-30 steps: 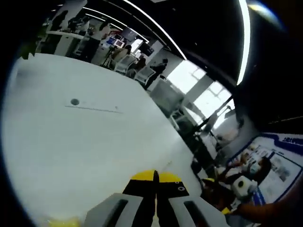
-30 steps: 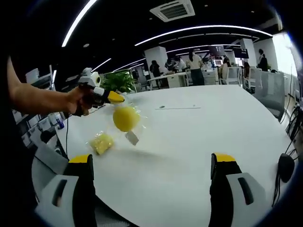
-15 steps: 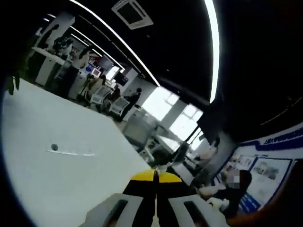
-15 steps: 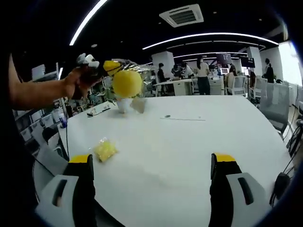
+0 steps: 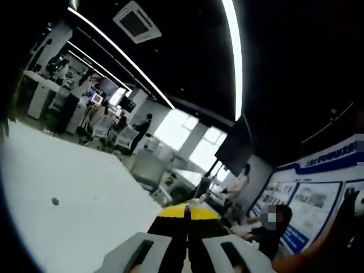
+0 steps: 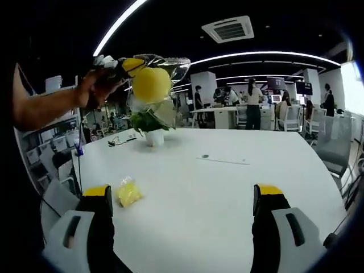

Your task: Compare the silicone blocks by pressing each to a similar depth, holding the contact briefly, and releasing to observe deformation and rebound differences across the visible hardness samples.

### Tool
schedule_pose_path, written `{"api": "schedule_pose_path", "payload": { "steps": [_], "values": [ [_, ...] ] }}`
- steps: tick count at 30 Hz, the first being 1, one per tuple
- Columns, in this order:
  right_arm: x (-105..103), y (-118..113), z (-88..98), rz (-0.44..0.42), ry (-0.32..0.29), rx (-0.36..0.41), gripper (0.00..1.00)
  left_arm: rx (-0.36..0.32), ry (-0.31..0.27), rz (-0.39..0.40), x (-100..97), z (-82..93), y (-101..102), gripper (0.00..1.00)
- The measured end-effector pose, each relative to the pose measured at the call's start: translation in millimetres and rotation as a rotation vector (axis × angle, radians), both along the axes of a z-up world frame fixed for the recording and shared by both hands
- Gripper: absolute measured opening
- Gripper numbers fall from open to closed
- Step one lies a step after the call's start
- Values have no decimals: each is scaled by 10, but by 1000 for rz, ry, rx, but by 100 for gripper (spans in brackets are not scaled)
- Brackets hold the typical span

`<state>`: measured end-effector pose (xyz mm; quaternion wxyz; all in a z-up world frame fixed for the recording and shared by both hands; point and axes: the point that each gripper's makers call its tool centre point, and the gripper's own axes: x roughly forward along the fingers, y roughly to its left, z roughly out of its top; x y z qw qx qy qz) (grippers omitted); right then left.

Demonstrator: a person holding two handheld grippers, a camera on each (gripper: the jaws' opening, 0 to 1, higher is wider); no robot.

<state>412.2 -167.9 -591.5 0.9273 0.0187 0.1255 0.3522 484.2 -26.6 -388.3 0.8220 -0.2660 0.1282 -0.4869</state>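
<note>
**A:** Right, what's changed? Left gripper (image 6: 132, 64) has kept climbing. A second ago it held the bagged yellow block (image 6: 151, 84) low over the table (image 6: 227, 187); half a second ago it was at about the height of the far desks; now the block hangs high against the ceiling in the right gripper view, clear of the table.

**B:** Jaw state?

**A:** In the left gripper view, the left gripper (image 5: 186, 211) has its yellow tips together with no gap. In the right gripper view the block hangs in a clear plastic bag (image 6: 168, 63) just below those tips, so I judge it's pinching the bag, not the block itself. The right gripper (image 6: 182, 196) is wide open with nothing between the tips and is low, near the table's near edge.

**B:** Other sample?

**A:** A second yellow block (image 6: 128, 192), also wrapped as far as I can tell, lies on the table toward the near left edge, just beside the right gripper's left jaw, outside the jaws rather than between them. A potted plant (image 6: 149, 125) stands at the far left of the table.

**B:** Meaning for the task?

**A:** No pressing is under way. One sample is airborne with nothing behind it, and the other is untouched. It looks like handling or repositioning, so the comparison has hardly begun. The lifted block probably has to come down before a press to matched depth is possible.
</note>
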Motion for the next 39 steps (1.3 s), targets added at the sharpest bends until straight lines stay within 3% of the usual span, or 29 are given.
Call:
{"api": "schedule_pose_path", "payload": {
  "steps": [10,12,14,19,28,34,39],
  "values": [
    [79,134,265,53,-49,26,97,-43,-46,-6,-134,358,96,0],
    [81,191,366,72,-90,14,96,3,28,-9,-118,151,114,0],
    [85,254,443,93,-100,9,96,79,-17,-27,-202,29,54,0],
    [109,353,567,134,-117,10,96,104,-23,-63,-306,-52,-74,0],
    [80,498,846,200,-154,50,97,106,-43,-94,-401,-56,-172,0],
    [84,551,960,243,-147,87,97,86,-39,-107,-448,-26,-151,0],
    [78,612,1114,293,-130,179,97,72,-40,-121,-537,4,-140,0]
  ]
}}
